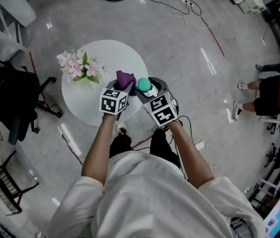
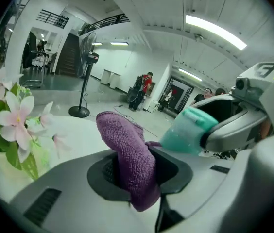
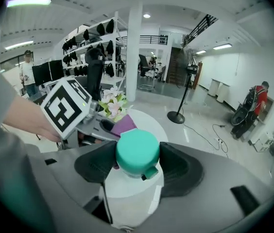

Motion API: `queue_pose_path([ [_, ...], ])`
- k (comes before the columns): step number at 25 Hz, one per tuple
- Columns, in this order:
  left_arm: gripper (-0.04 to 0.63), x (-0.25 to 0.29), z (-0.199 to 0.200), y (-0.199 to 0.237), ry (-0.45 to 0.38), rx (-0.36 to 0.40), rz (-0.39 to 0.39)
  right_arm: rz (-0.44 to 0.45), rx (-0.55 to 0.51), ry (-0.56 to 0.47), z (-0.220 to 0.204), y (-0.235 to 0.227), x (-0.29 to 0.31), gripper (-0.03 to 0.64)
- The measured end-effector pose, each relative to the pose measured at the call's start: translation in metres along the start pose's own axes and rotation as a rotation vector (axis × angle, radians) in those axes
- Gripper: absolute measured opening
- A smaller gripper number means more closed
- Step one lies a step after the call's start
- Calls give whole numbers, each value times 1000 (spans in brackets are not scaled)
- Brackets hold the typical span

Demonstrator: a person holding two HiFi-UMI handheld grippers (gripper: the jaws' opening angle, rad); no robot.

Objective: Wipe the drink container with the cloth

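- Tool state: the left gripper (image 2: 137,176) has its jaws closed on a purple cloth (image 2: 129,149). A loose fold stands up clear of the pads.
- The right gripper (image 3: 137,164) is clamped on the drink container (image 3: 137,152). One pad sits on each side of the white body, just under the teal lid.
- Location: the container is held in the air over the near edge of the round white table (image 1: 83,105), in front of the person. It rests on nothing and is tilted.
- Cloth and lid are just beside each other. Whether they touch cannot be confirmed from any view.
- Handling, container: judged rigid plastic with a smooth and probably slippery wall. Its fill, and so its weight, cannot be told.
- The present hold on the body below the lid looks sound. A small spout or tab on the lid should be kept clear of the pads.
- Handling, cloth: soft, light, napped microfibre. It will fold and drag rather than push, so only the free fold beyond the jaws is usable for wiping.
- Risk: side pressure from wiping may twist the container in its two-point grip, so light strokes are advised.
- Clearances: the two grippers are close together, and their marker cubes could knock as the wrists turn.
- A bunch of pink flowers (image 1: 80,66) stands on the far left of the table, apart from the work.
- The table rim lies directly below, so a dropped item may go to the floor.
- A seated person at the right is well apart.
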State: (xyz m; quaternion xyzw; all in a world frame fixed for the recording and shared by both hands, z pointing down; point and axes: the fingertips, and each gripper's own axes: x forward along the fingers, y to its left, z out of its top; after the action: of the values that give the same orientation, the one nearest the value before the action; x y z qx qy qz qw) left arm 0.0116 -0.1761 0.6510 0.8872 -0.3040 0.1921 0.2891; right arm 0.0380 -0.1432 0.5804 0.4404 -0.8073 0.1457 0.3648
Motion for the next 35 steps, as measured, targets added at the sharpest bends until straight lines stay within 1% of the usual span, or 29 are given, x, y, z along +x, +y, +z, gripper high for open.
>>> queue_pose_path([
  [4,121,28,-34,17,87,3,-7,-5,8,-9,-1,-1,1,291],
  [11,123,59,-78,37,259,51,6,-20,41,-21,0,-2,-3,291],
  [12,123,59,-81,37,265,50,11,-23,40,-21,0,-2,-4,293],
  [14,124,58,-80,37,251,29,29,-20,27,-18,-1,-2,-6,295],
  [16,124,52,-76,39,228,10,65,11,-14,-13,-2,-1,-7,304],
  [18,124,40,-72,43,205,-9,118,74,-77,-26,0,3,-11,342],
  [20,124,24,-66,45,173,-49,166,148,-165,-61,6,6,-20,365],
  [24,124,-17,-44,33,67,-137,238,317,-353,-128,12,2,-40,365],
  [27,124,-46,-19,18,-21,-160,306,462,-450,-159,15,-11,-52,365],
  [29,124,-65,-1,5,-83,-163,361,587,-533,-171,16,-16,-60,365],
  [31,124,-81,15,-10,-147,-164,412,724,-657,-165,11,-17,-68,365],
  [33,124,-94,28,-25,-210,-168,460,843,-817,-135,0,-17,-72,360],
  [34,124,-101,33,-32,-237,-172,484,884,-900,-115,-6,-18,-72,331],
  [35,124,-107,35,-38,-259,-178,507,913,-975,-96,-11,-19,-68,316],
])
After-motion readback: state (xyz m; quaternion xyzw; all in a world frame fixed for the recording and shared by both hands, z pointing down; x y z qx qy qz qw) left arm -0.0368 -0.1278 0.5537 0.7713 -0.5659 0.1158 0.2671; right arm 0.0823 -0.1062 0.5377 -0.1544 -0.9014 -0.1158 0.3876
